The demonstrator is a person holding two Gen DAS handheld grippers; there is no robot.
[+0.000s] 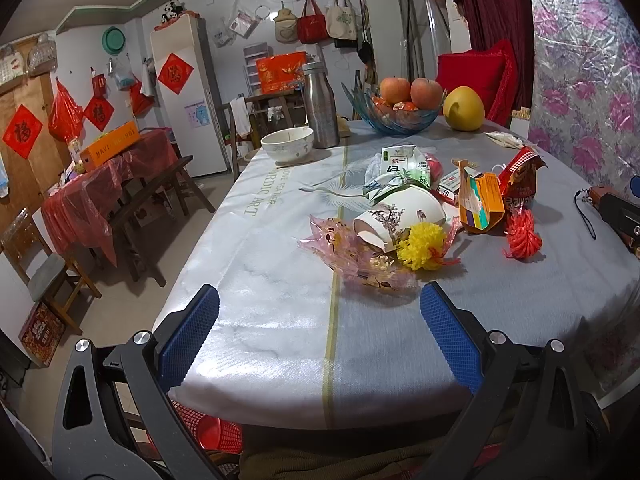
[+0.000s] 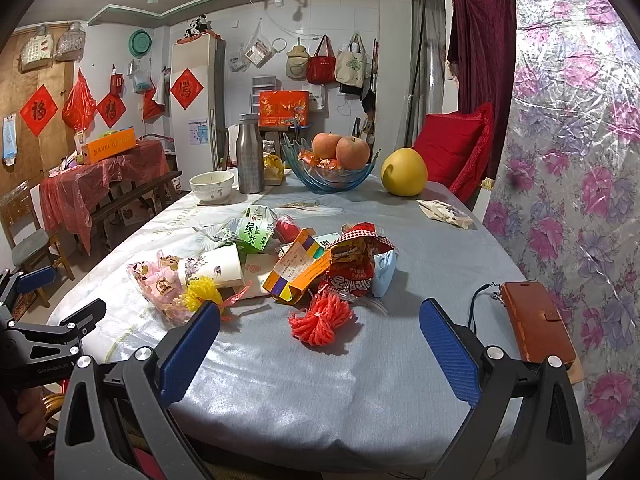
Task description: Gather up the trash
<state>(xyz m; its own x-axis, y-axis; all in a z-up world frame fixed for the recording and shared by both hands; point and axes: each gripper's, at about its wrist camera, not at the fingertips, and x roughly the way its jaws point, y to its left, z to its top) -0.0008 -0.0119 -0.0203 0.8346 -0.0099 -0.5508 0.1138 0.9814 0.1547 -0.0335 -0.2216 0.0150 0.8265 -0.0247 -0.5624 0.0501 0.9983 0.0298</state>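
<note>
Jaws of both the left gripper [image 1: 320, 336] and right gripper [image 2: 320, 350] gape wide, holding nothing. Wrappers [image 2: 356, 264] and a paper cup [image 2: 212, 266] litter the table's [image 2: 280, 380] middle.

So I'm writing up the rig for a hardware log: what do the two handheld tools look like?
Both match: the left tool and the right tool each have two flat fingers faced with blue textured pads, on black angular frames with cut-out slots and silver round bolt heads. The left tool's frame carries small white lettering in the right wrist view. No cables are visible.
</note>
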